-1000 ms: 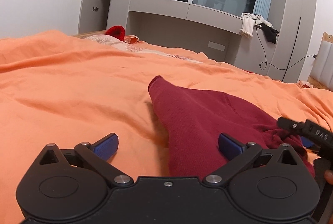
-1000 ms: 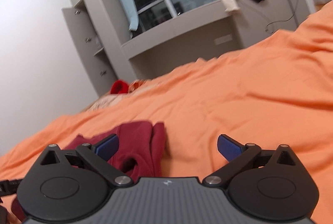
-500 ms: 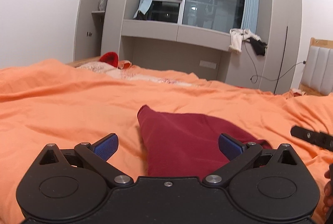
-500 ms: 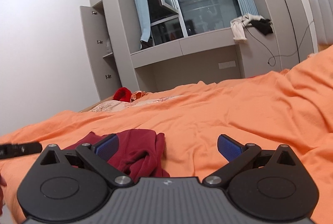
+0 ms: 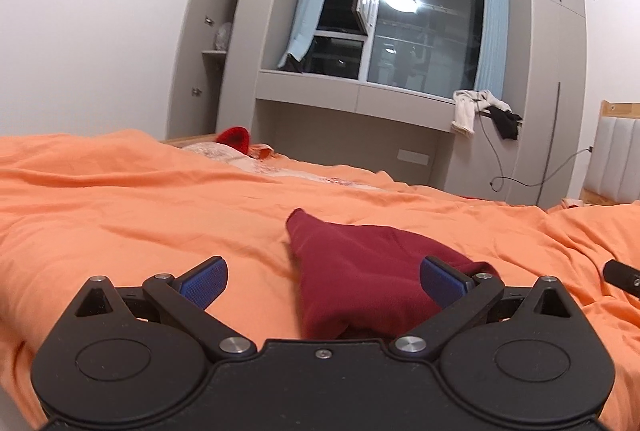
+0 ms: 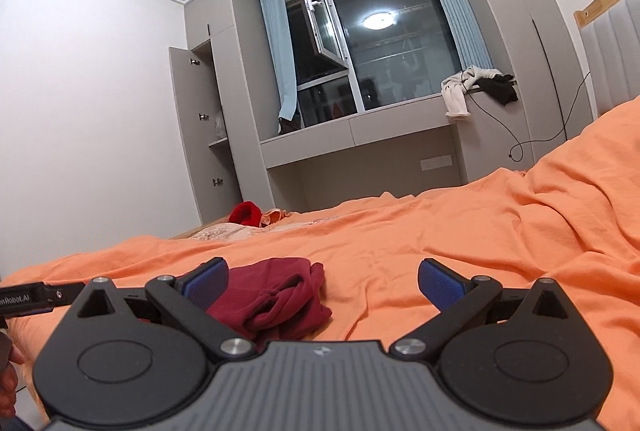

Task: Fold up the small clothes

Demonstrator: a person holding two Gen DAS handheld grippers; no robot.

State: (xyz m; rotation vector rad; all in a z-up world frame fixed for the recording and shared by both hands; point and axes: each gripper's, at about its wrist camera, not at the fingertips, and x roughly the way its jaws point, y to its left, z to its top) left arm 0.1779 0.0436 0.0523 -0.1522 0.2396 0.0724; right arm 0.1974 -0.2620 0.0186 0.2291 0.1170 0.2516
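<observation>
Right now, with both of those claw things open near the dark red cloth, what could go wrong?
The open left gripper could pinch the wrinkled orange bedsheet together with the dark red folded garment, dragging both. The garment's bunched, loose end near the open right gripper might unfold if it is grabbed carelessly.

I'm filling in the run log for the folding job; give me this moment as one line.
stage: folding | left gripper: open, empty | right gripper: open, empty | dark red garment: bunched on orange bedcover, untouched
</observation>
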